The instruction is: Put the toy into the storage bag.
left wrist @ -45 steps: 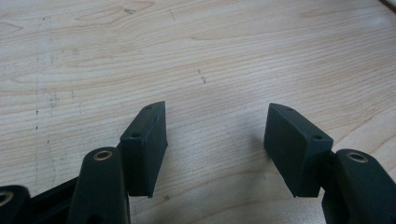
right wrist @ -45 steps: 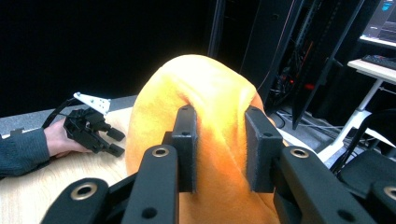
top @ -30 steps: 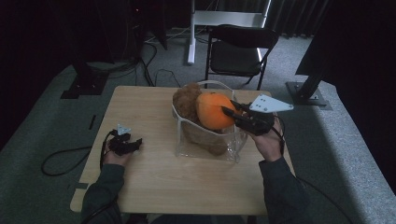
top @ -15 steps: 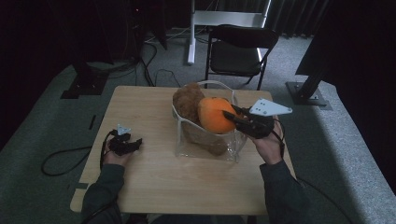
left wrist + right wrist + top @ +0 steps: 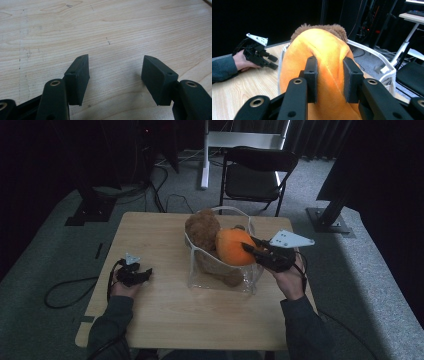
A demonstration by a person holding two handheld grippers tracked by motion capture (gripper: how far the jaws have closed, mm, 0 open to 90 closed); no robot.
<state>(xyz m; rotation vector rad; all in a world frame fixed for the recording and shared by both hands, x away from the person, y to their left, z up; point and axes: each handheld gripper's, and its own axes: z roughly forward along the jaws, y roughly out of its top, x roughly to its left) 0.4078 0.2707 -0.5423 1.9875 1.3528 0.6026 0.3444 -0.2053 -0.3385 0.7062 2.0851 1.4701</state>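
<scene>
1. A clear plastic tote bag with white handles [image 5: 220,275] stands upright near the middle of the light wooden table [image 5: 165,315], its mouth open at the top.
2. A brown furry plush toy [image 5: 202,227] sits inside the bag, its upper part rising above the rim on the far left side.
3. A round orange plush toy [image 5: 234,247] sits at the bag's mouth, just beside the brown one and touching it, mostly above the rim.
4. The right gripper [image 5: 330,80] pinches a fold of the orange plush between its black jaws, which stand narrow.
5. The left gripper [image 5: 115,80] rests low on the bare table well left of the bag, jaws wide apart with nothing between them.
</scene>
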